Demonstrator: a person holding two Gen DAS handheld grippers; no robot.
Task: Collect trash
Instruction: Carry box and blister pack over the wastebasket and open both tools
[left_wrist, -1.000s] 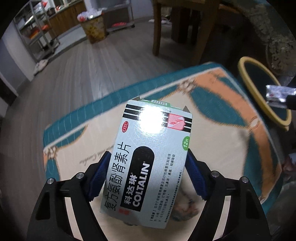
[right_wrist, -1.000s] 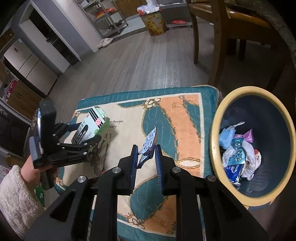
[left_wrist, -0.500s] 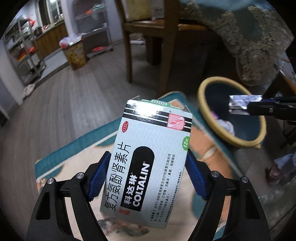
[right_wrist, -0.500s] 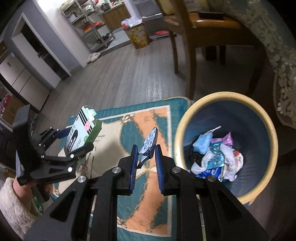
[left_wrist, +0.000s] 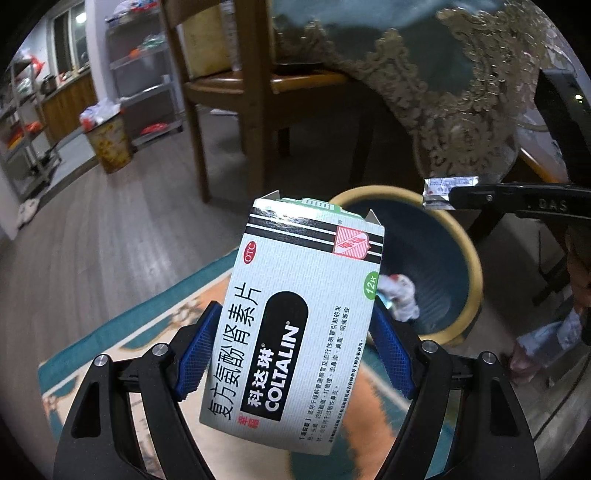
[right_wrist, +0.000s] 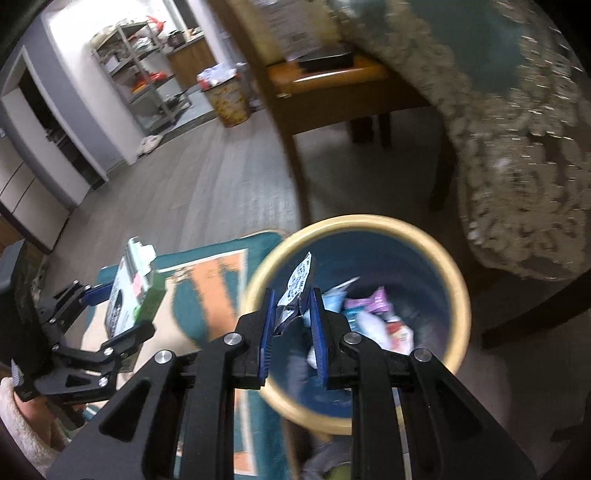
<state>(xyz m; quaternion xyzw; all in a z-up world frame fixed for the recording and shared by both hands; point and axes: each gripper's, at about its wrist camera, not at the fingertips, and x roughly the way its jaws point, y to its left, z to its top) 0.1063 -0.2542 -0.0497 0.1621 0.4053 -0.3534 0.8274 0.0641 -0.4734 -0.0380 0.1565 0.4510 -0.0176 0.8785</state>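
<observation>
Right now the left gripper (left_wrist: 295, 354) pinches a Coltalin medicine box (left_wrist: 299, 314) above the rug (left_wrist: 110, 332), while the right gripper (right_wrist: 293, 328) clamps a crumpled wrapper (right_wrist: 297, 288) over the yellow-rimmed trash bin (right_wrist: 456, 280).

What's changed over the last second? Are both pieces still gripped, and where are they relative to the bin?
Both hand-held grippers swung from over the rug toward the bin. The right hand-held gripper now holds its foil wrapper over the bin's opening; the left hand-held gripper brought the medicine box close to the rim. Both grips are unchanged, nothing released.
</observation>
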